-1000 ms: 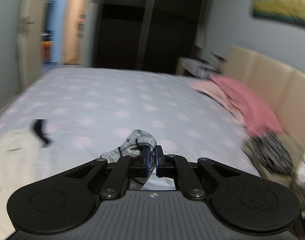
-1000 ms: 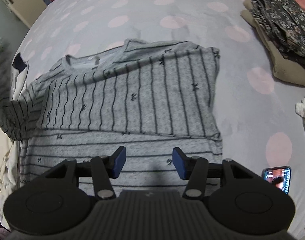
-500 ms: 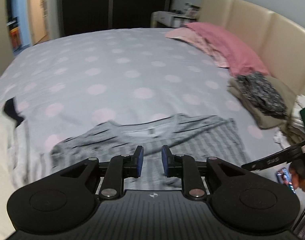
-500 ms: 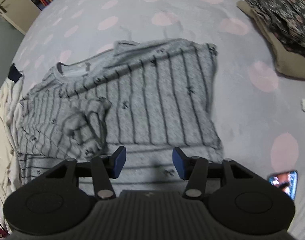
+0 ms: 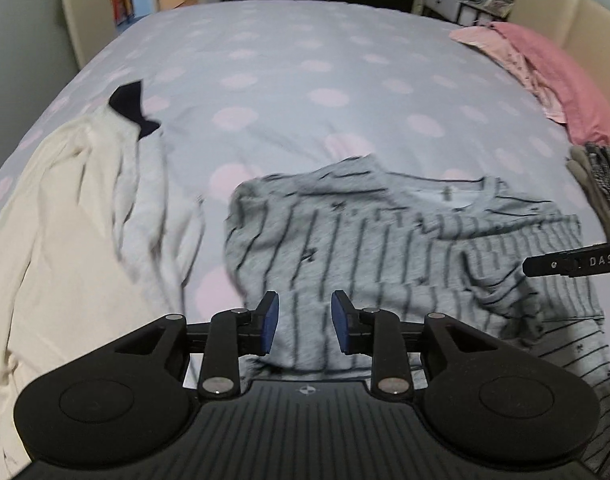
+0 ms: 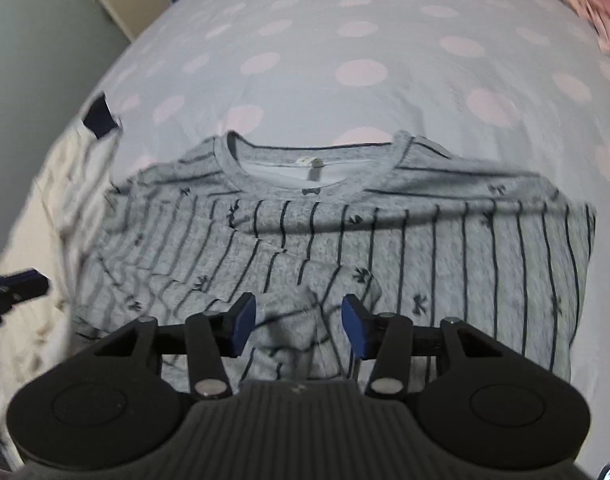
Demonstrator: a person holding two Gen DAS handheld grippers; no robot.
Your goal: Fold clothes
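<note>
The grey striped T-shirt (image 6: 345, 232) lies flat on the polka-dot bedsheet (image 6: 345, 40), neckline at twelve o'clock in the right wrist view, with both sides folded inward, so its thin dark stripes run upright over most of what shows. That reads as the sleeve-tucking stage of the fold; a short sleeve lies bunched in a soft hump at about six o'clock of the shirt, probably because it landed loosely rather than smoothed.

The right gripper (image 6: 299, 324) points steeply down over that hump. Its blue pads stand apart on either side of the crumpled sleeve and are closing, but no cloth is pinched between them yet. My guess is that it is lining up to flatten or re-lay the sleeve.

The left gripper (image 5: 305, 322) hovers over the shirt's edge in its own view, jaws opening, with fabric below the gap and nothing gripped. The other tool's black bar shows at three o'clock there.

The shirt is a heathered knit, printed with tiny dark bows, limp enough to ripple along its folded edges. A cream garment (image 5: 65, 220) with a navy cuff (image 5: 131, 108) sprawls unfolded at nine o'clock, likely waiting its turn. Folded clothes (image 5: 601, 184) sit stacked at three o'clock, just below a pink pillow (image 5: 553, 76).
</note>
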